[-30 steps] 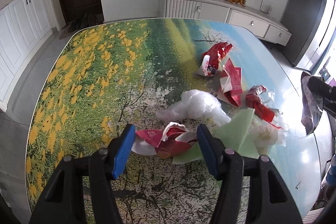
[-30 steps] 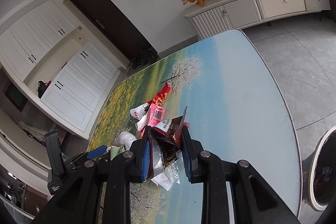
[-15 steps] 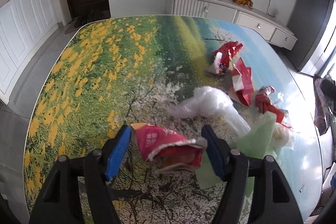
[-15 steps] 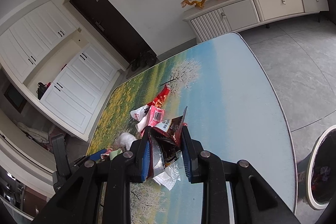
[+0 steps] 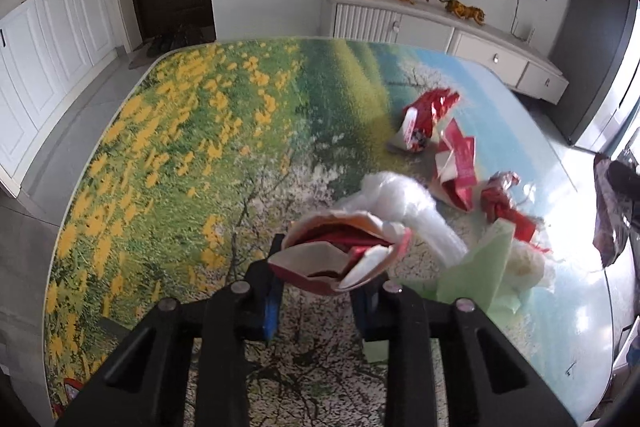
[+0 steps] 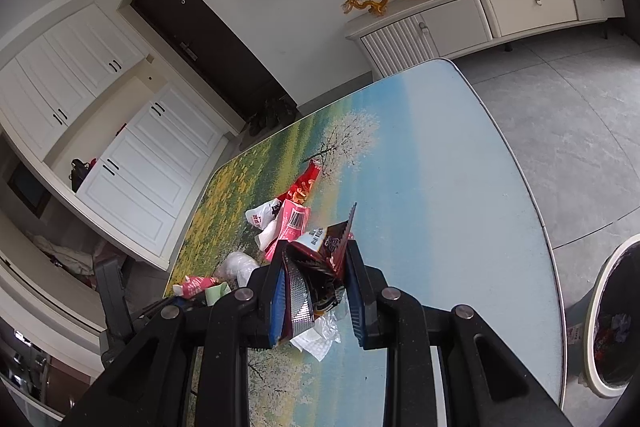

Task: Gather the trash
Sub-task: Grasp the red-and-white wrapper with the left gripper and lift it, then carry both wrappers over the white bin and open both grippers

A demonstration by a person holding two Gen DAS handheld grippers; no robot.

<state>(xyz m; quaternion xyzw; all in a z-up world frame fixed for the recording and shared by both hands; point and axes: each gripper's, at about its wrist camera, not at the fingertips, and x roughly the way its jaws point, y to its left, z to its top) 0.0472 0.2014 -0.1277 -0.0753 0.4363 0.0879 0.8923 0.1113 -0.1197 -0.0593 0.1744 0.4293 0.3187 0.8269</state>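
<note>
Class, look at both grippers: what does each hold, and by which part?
Left gripper pinches a torn red-and-white wrapper by its lower sides. Right gripper clamps a dark snack packet across its middle.

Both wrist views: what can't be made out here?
- Left wrist view: left gripper fingertips, hidden behind the red-and-white wrapper they clamp.
- Left wrist view: dark object at the right edge, cut off by the frame.
- Right wrist view: trash bin, partly cut by the right edge; contents too dark to identify.
- Right wrist view: print on the dark snack bag in the right gripper, too small to read.
</note>
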